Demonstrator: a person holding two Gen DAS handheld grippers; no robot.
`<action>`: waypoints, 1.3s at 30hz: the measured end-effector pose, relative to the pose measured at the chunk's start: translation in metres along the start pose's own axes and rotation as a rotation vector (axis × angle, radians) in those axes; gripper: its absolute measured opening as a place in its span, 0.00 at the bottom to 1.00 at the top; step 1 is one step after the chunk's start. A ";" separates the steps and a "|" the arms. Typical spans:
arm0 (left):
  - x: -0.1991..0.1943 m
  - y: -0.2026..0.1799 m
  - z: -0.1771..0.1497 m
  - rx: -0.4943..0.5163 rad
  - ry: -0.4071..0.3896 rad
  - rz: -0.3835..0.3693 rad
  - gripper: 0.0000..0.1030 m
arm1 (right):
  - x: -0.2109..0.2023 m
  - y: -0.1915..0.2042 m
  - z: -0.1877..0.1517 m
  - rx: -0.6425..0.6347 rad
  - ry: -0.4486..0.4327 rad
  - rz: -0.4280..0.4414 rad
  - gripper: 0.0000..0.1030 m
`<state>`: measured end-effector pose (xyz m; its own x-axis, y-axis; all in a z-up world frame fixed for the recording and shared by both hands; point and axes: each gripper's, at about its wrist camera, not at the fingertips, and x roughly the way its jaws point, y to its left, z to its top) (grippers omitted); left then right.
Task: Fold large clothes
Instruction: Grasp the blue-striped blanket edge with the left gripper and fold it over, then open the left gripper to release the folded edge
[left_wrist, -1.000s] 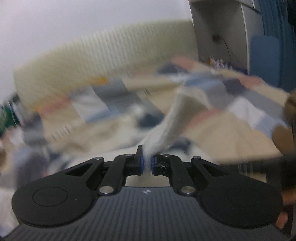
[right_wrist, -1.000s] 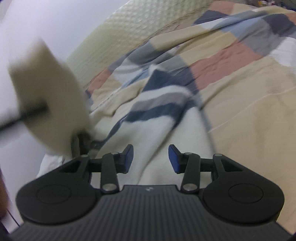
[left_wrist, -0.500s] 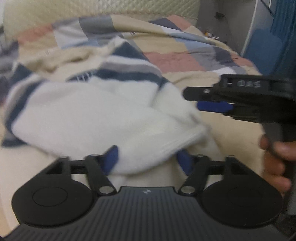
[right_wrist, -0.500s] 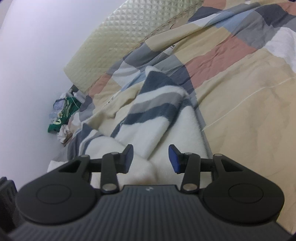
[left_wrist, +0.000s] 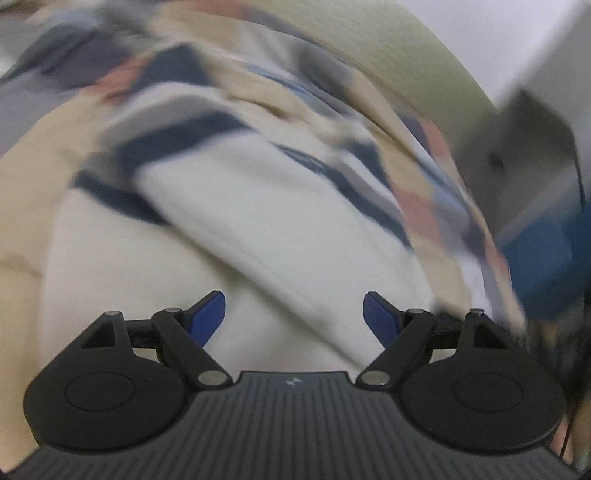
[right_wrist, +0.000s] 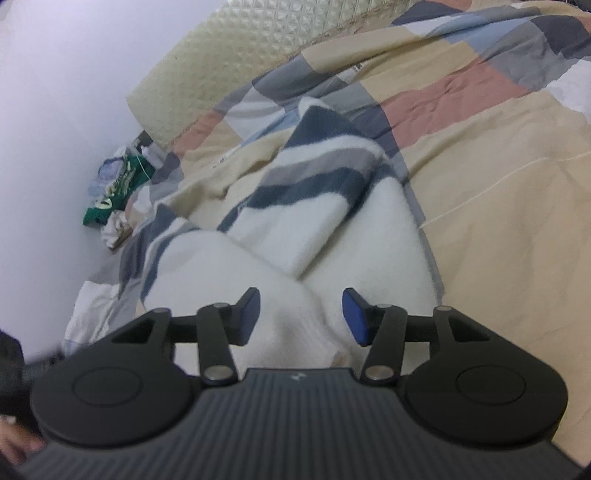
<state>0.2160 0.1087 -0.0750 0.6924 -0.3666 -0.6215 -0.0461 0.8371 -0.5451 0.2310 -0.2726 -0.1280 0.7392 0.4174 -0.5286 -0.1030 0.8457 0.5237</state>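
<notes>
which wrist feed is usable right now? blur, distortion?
Left wrist: heavy motion smear over the sweater and quilt, only the tongs sharp. Right wrist: crisp sweater, quilt and headboard; fisheye bending at the edges, soft even light, no glare.

Just ahead of the black right gripper (right_wrist: 300, 318), blue pads (right_wrist: 354, 314): white fleece sweater (right_wrist: 369, 251), navy and grey stripes at its far end. Beyond and right: patchwork quilt (right_wrist: 480, 155), beige, pink, grey, light blue blocks. Far off: cream quilted headboard (right_wrist: 236, 62). Far left: green packet (right_wrist: 118, 192), lilac-white wall (right_wrist: 55, 110).
</notes>
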 end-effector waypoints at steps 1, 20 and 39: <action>0.000 0.012 0.008 -0.055 -0.022 0.014 0.82 | 0.001 0.000 -0.001 0.000 0.005 -0.005 0.52; 0.063 0.117 0.083 -0.440 -0.193 -0.026 0.15 | 0.029 0.012 -0.002 -0.132 0.052 -0.061 0.66; 0.048 0.119 0.093 -0.257 -0.225 0.220 0.27 | 0.043 0.036 -0.013 -0.301 0.093 -0.089 0.38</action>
<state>0.3105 0.2285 -0.1171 0.7848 -0.0679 -0.6160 -0.3698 0.7463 -0.5534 0.2505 -0.2198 -0.1406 0.6919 0.3541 -0.6292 -0.2432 0.9348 0.2587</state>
